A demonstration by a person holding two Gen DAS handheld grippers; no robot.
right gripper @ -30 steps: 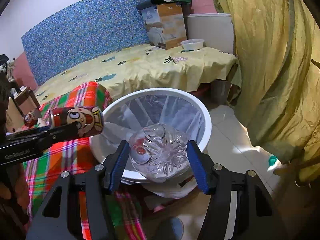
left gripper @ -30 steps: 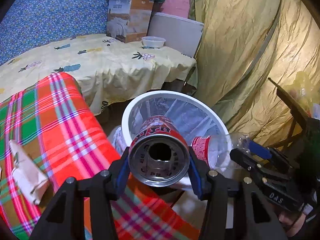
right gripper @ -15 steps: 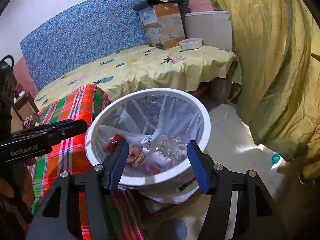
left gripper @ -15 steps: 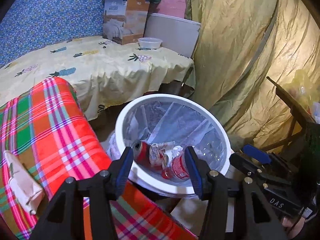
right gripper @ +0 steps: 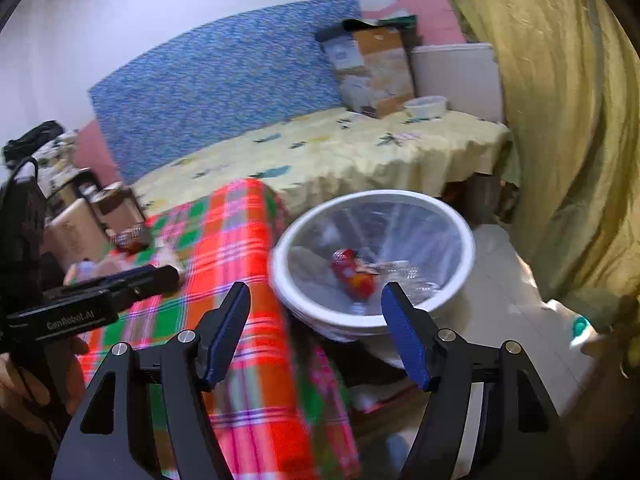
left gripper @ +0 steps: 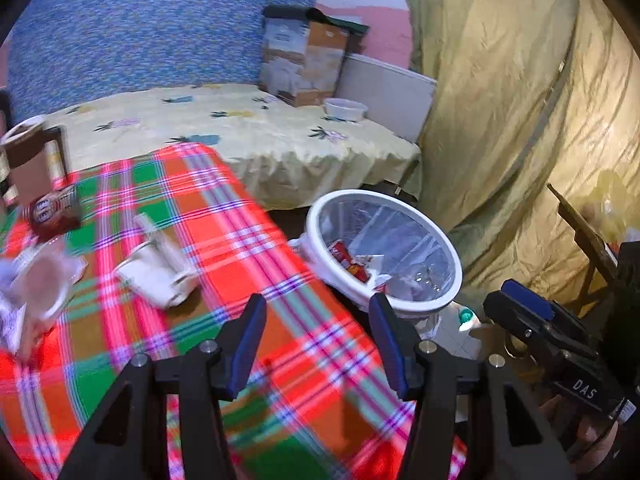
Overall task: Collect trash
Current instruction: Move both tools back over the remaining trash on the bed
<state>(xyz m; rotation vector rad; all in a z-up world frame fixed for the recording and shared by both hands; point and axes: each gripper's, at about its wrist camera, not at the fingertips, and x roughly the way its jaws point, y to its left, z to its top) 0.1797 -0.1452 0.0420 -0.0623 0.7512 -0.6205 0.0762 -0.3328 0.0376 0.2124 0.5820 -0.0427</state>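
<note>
Both hand-held grippers open, empty | plaid tablecloth | lined bin beside

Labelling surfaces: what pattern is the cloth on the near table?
Red, green and pink plaid tablecloth; clearest in the left wrist view.

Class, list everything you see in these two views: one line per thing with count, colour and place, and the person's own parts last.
bin: one, white, clear liner, on the floor beside the table
can: one, red, inside the bin
bottle: one, clear, inside the bin beside the can
tablecloth: one, red-green plaid, on the table
cup: one, white, crushed, on the tablecloth
wrapper: one, brown, far left of the tablecloth
bed: one, yellow sheet, behind the table
box: one, cardboard, on the bed
bowl: one, white, beside the box
curtain: one, olive, right side
left gripper: black, blue pads, open, empty
right gripper: same, jaws just opening, empty
</note>
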